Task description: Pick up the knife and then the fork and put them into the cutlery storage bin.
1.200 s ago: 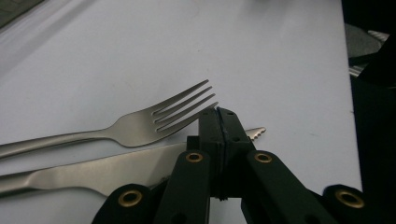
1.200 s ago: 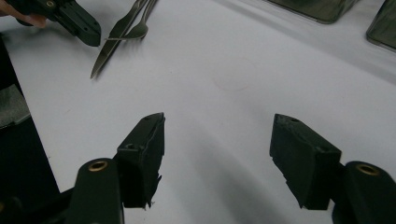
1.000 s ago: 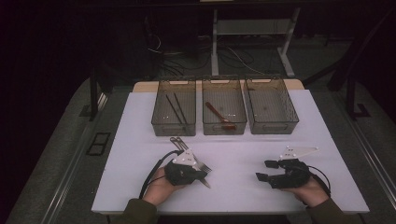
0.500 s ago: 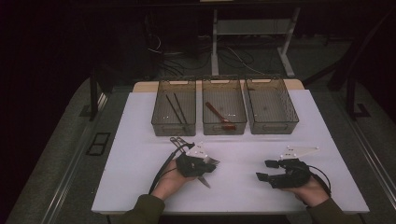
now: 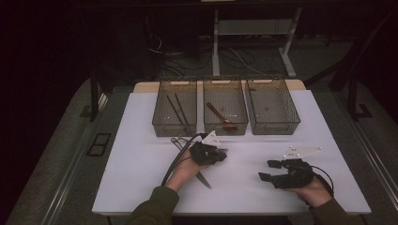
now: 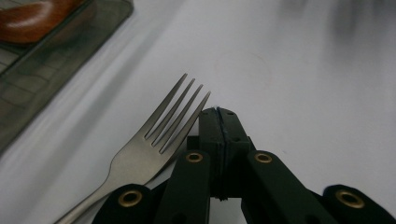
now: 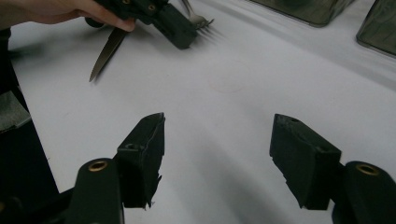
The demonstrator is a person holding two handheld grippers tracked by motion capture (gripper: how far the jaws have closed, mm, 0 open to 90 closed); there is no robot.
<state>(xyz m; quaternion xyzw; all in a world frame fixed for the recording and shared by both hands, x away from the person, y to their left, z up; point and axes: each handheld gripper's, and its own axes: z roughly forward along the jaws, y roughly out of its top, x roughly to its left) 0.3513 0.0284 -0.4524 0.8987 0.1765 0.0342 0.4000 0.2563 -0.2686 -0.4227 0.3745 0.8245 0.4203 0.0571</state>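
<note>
My left gripper (image 6: 218, 114) is shut with its jaws pressed flat together and nothing between them. A steel fork (image 6: 154, 140) lies on the white table just beside those jaws, tines pointing away. In the high view the left gripper (image 5: 219, 154) sits a short way in front of the middle bin. A table knife (image 5: 204, 179) lies by the left hand, also seen in the right gripper view as the knife (image 7: 106, 51), with the fork (image 7: 198, 19) past it. My right gripper (image 5: 268, 170) rests low at the right, jaws open and empty (image 7: 219, 140).
Three mesh bins stand in a row at the back: the left bin (image 5: 159, 112) holds dark chopsticks (image 5: 176, 110), the middle bin (image 5: 244, 112) a wooden spoon (image 5: 219, 115), and the right bin (image 5: 295, 112) looks bare. White table (image 5: 141, 164) all around.
The left hand has slid away from the person and to the right, toward the bins, uncovering the knife behind it. The right hand has stayed put.
</note>
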